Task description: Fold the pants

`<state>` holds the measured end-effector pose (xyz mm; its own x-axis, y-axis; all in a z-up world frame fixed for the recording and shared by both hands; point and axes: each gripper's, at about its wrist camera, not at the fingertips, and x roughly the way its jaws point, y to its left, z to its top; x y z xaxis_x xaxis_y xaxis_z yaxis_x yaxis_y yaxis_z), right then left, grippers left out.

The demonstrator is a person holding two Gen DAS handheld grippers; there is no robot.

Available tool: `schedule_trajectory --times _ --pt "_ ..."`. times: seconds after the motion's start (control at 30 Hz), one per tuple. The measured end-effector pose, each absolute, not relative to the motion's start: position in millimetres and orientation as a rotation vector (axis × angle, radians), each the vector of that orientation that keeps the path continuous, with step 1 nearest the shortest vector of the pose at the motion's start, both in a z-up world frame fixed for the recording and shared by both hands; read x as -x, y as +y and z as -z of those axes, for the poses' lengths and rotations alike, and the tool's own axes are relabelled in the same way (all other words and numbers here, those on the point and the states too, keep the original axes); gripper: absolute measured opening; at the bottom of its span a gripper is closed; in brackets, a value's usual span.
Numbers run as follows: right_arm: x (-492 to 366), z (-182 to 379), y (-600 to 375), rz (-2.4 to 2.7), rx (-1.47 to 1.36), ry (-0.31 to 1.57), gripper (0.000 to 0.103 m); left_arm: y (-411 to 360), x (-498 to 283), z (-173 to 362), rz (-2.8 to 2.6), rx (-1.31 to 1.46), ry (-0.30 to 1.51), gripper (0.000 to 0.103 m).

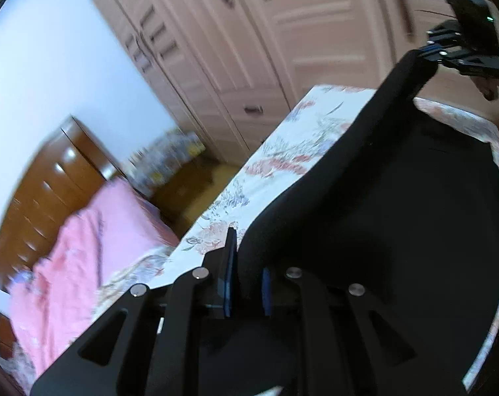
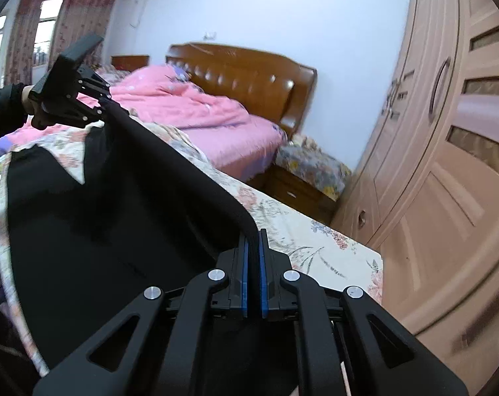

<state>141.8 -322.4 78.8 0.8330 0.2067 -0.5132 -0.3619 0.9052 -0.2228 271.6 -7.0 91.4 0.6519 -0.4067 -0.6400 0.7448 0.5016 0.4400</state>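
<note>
The black pants (image 1: 381, 198) are lifted along one edge above a floral-covered surface (image 1: 282, 151), and the rest drapes down onto it. My left gripper (image 1: 248, 254) is shut on one end of that edge, with black cloth pinched between its blue pads. In the right wrist view my right gripper (image 2: 254, 234) is shut on the other end of the pants (image 2: 101, 214), the fabric squeezed between its pads. The raised edge runs taut from one gripper to the other. Each camera sees the other gripper: the right one (image 1: 424, 51) at top right, the left one (image 2: 101, 110) at upper left, held by a hand in a dark sleeve.
A tall pinkish wardrobe (image 2: 447, 165) stands along the far side of the floral surface (image 2: 298, 237). Beyond lie a bed with a pink quilt (image 2: 190, 105), a brown padded headboard (image 2: 249, 76) and a wooden nightstand (image 2: 308, 178). A curtained window (image 2: 45, 26) is at far left.
</note>
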Motion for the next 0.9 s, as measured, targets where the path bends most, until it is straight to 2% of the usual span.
schedule_trajectory --times 0.1,0.27,0.4,0.57,0.67,0.7,0.73,0.77,0.83,0.9 --pt "-99.4 -68.4 -319.5 -0.338 0.317 0.499 0.008 -1.7 -214.9 -87.5 0.707 -0.802 0.459 0.013" --pt "-41.0 -26.9 -306.3 -0.370 0.294 0.568 0.008 13.4 -128.9 -38.8 0.676 -0.835 0.478 0.013" --pt "-17.4 19.2 -301.1 -0.367 0.255 0.672 0.008 14.5 -90.8 10.3 0.667 -0.829 0.524 0.013" --pt "3.3 55.4 -293.5 -0.350 0.197 0.728 0.009 13.5 -82.0 54.4 0.619 -0.807 0.559 0.013" --pt "12.6 56.3 -295.6 -0.347 0.126 0.748 0.018 14.0 -85.2 64.6 0.601 -0.758 0.580 0.017" --pt "17.5 54.1 -298.4 -0.342 0.092 0.749 0.025 15.6 -87.4 64.8 0.597 -0.733 0.585 0.018" --pt "23.6 52.4 -301.1 -0.336 0.057 0.749 0.037 17.5 -87.6 64.7 0.587 -0.708 0.584 0.022" --pt "33.8 50.5 -305.6 -0.330 0.001 0.746 0.043 19.0 -88.6 64.2 0.579 -0.695 0.585 0.024" --pt "50.6 47.0 -312.3 -0.313 -0.105 0.721 0.055 21.0 -88.7 64.1 0.552 -0.679 0.578 0.039" --pt "58.2 48.9 -316.9 -0.281 -0.194 0.719 0.055 19.4 -83.6 66.9 0.540 -0.688 0.567 0.046"
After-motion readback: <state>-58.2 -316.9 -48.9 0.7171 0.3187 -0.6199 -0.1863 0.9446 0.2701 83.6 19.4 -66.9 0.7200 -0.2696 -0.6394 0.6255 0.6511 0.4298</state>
